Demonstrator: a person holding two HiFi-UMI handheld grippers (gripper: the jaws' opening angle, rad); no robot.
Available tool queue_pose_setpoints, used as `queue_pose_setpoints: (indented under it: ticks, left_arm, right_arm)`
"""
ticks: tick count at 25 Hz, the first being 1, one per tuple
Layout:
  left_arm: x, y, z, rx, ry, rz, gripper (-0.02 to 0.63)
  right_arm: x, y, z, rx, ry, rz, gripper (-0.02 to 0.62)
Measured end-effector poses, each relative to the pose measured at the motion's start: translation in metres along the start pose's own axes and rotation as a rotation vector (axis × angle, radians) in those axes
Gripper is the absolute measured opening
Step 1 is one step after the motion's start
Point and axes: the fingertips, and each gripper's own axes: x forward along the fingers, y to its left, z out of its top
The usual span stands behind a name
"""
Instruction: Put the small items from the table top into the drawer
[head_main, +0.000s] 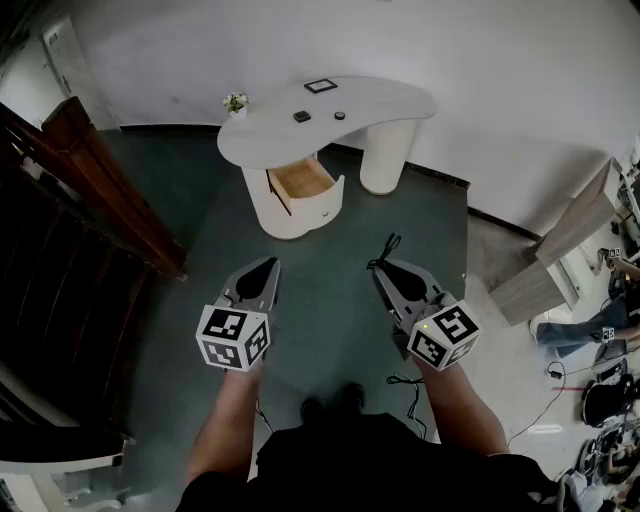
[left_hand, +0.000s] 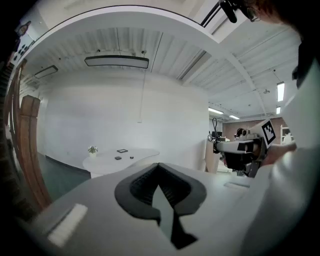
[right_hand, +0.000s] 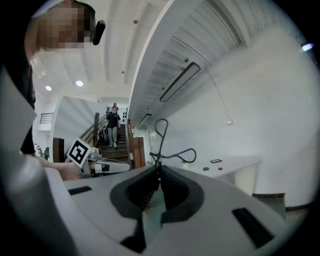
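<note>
Both grippers hang over the floor (head_main: 330, 330), well short of the desk (head_main: 390, 98). The left gripper (head_main: 270, 264) has its fingers together with nothing between them. The right gripper (head_main: 381, 268) has its fingers closed on a thin black wire (head_main: 388, 245) that loops out past their tips (clearest in the right gripper view). On the desk lie a black frame (head_main: 320, 86), a dark pad (head_main: 302, 116) and a round piece (head_main: 340, 115), with a plant (head_main: 236, 101) at its left end. Under the desk the drawer (head_main: 300, 182) stands open.

Head view: steeply down from standing height, table (head_main: 395, 100) far off at 12 o'clock. Both gripper views face level toward that table, sharing its top.
</note>
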Motion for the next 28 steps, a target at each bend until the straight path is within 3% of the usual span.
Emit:
queue_pose_setpoints:
  ticks: [10, 15, 28]
  left_arm:
    - [0.029, -0.01, -0.01, -0.007, 0.042, 0.013, 0.012]
    - [0.042, -0.018, -0.005, 0.007, 0.024, 0.015, 0.012]
    - [0.086, -0.059, 0.018, 0.046, -0.01, 0.008, 0.012]
  right_arm:
    - [-0.005, -0.042, -0.007, 0.042, -0.005, 0.004, 0.031]
    - [-0.016, -0.065, -0.01, 0.063, -0.012, 0.007, 0.032]
    - [-0.071, -0.124, -0.012, 0.081, 0.005, -0.077, 0.032]
